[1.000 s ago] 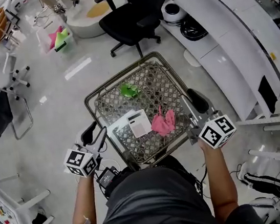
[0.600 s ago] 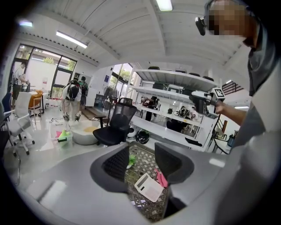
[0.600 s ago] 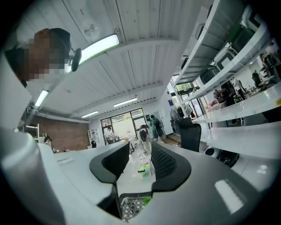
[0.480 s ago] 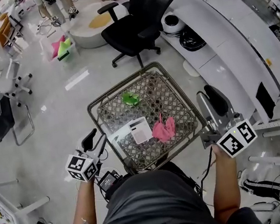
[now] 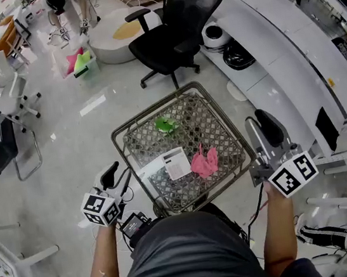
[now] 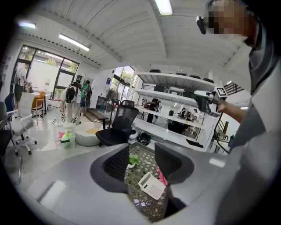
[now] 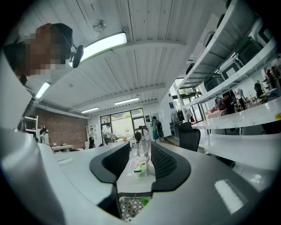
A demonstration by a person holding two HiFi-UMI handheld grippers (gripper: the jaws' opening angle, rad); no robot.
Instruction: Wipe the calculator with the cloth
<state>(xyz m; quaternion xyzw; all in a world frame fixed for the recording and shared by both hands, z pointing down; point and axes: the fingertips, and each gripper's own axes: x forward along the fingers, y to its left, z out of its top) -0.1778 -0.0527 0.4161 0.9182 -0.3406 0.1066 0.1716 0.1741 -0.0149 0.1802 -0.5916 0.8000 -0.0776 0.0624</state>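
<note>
A white calculator (image 5: 176,163) lies on the metal lattice table (image 5: 212,115), near its front edge. A pink cloth (image 5: 204,161) lies crumpled just to its right, touching nothing else. Both show between the jaws in the left gripper view: the calculator (image 6: 151,185) and the cloth (image 6: 161,178). My left gripper (image 5: 115,172) hangs open off the table's front left corner, holding nothing. My right gripper (image 5: 260,123) is raised beside the table's right edge, open and holding nothing, and points level across the room (image 7: 139,165).
A small green thing (image 5: 166,125) lies at the table's far side. A black office chair (image 5: 173,19) stands behind the table. A long white counter (image 5: 288,42) runs along the right. White chairs (image 5: 9,87) and a low round stand (image 5: 112,21) are at the left and back.
My right gripper has risen and swung out to the right, off the table's edge. The left gripper has shifted only a little. Calculator and cloth lie as before.
</note>
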